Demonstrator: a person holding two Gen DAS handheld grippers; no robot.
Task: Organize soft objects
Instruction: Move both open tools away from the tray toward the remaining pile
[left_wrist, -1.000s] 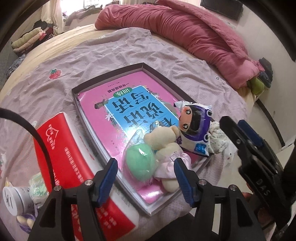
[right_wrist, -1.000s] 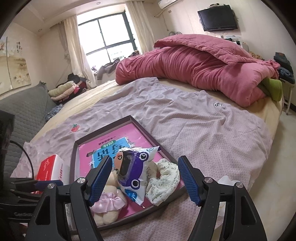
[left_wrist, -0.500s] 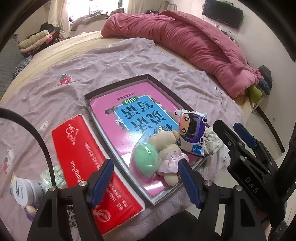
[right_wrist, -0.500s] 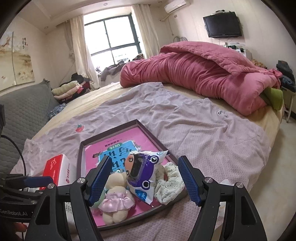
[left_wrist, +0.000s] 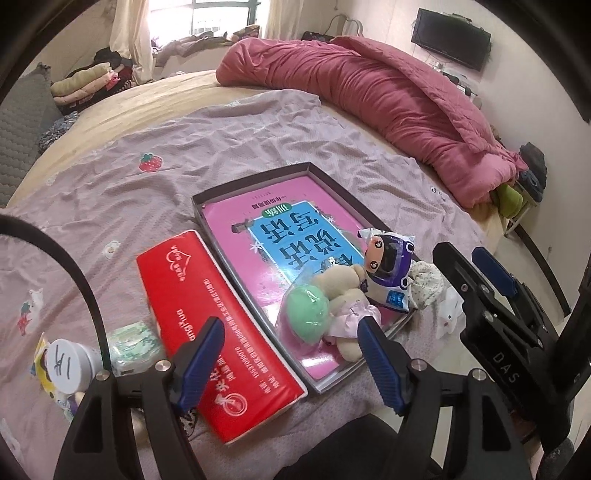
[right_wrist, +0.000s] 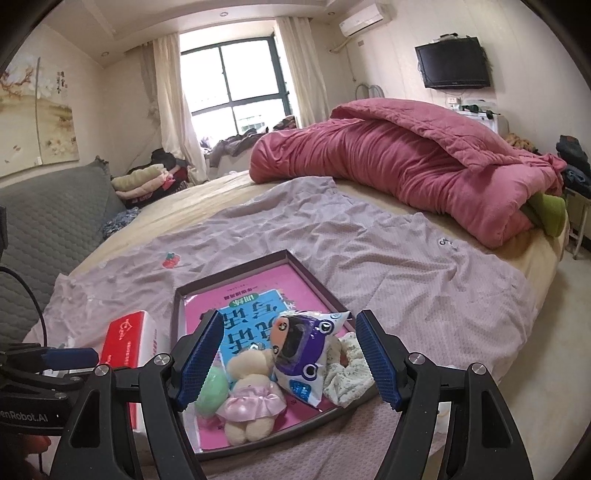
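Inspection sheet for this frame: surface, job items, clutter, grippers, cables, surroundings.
Surface: bed under a wrinkled lilac sheet.
Job's things: green ball, bear doll, purple snack bag and floral scrunchie lie in the tray.
Clutter: red tissue pack; white jar.
Grippers: left gripper jaws have just been opening, nothing between; right gripper open, empty.
Cables: black cable.
Surroundings: pink quilt, wall TV.

One tray (left_wrist: 258, 186) — four soft items inside — one red pack (left_wrist: 218, 325), one quilt (left_wrist: 369, 96).
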